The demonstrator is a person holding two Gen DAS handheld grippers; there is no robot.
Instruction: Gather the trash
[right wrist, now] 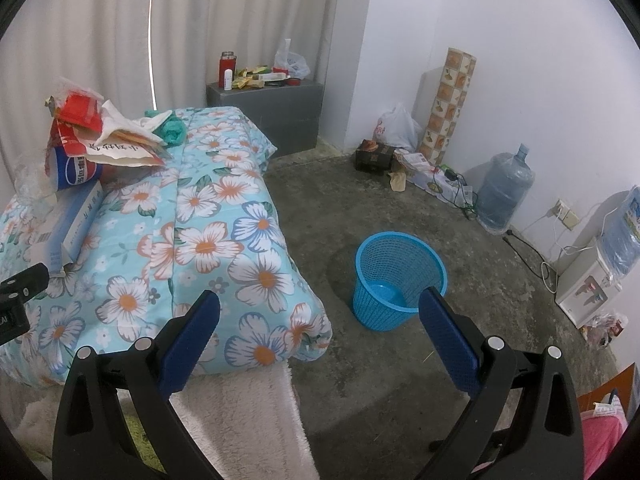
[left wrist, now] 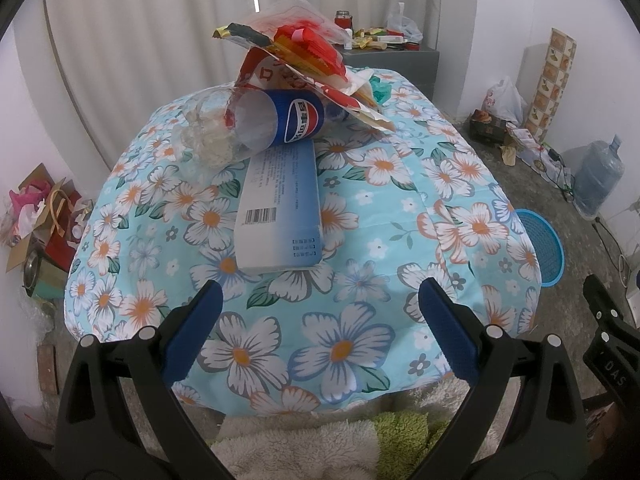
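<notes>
While both tongs hang spread wide and empty, nothing of the trash is yet in hand. Left tongs (left wrist: 320, 320) hover over the near end of the flowered quilt (left wrist: 400, 184), pointed at the box (left wrist: 280, 208) just beyond. Right tongs (right wrist: 320, 328) sit over the quilt's near right corner, with the blue basket (right wrist: 396, 280) on the floor to the right, apparently empty. Further off, the cup (left wrist: 288, 120) lies on its side on the box's far end, and wrappers (left wrist: 304, 48) lean on top of it, with a crumpled clear bag (left wrist: 204, 128) to its left. Pulling the box first would likely topple the cup and spill the wrappers across the bed or floor. Thin wrappers may also slip from a loose pinch while being carried to the basket.
</notes>
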